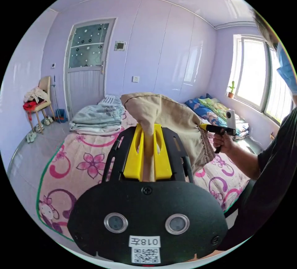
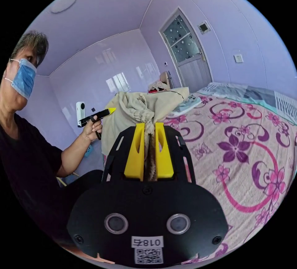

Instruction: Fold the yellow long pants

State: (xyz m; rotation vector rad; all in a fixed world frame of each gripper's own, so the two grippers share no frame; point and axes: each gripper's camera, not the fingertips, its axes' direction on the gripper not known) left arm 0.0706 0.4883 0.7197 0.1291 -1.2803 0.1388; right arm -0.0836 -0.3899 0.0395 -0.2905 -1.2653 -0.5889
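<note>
Bed with pink flowered cover spans the room; a stack of folded clothes lies at its far end near the door. Chair with clothes piled on it stands by the wall left of the door.

Pants, beige-yellow, held up in the air above the bed, stretched between both tools.

Left gripper: yellow jaws close together, clamped on a bunched fold of the pants. Right gripper: jaws clamped on the gathered drawstring waistband; in the left gripper view it sits in the person's hand at the pants' far edge.
</note>
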